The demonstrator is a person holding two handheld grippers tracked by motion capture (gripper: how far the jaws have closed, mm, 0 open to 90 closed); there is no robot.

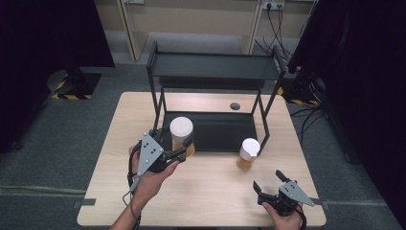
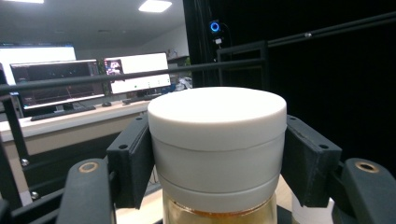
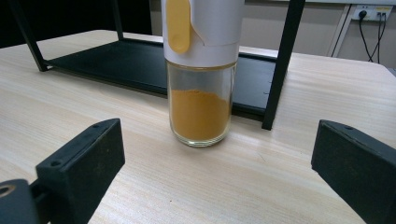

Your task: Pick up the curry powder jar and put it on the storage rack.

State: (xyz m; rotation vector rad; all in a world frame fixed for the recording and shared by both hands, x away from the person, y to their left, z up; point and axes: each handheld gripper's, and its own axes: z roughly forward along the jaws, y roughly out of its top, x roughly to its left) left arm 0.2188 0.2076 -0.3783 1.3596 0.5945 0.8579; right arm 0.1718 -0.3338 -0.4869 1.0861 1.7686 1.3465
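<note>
Gripping the white lid of one jar (image 2: 217, 149), the left fingers (image 2: 133, 161) are clenched on it and hold it off the desk (image 1: 210, 191) at the rack's (image 1: 213, 67) front edge; shelving looks begun, not finished. Right gripper (image 1: 274, 186): fingers spread, empty, aimed at the second jar (image 1: 248, 154), standing on the desk beside the rack's right leg. Count: two jars, two grippers, one two-tier rack.

We see a white lid (image 2: 217, 112) on the held jar (image 1: 182, 136), orange powder in the other glass jar (image 3: 201, 105), its yellow tab (image 3: 179, 23), a black shelf (image 1: 213, 66), a pale wood table (image 1: 210, 191), black grippers with grey plates (image 1: 150, 151).
</note>
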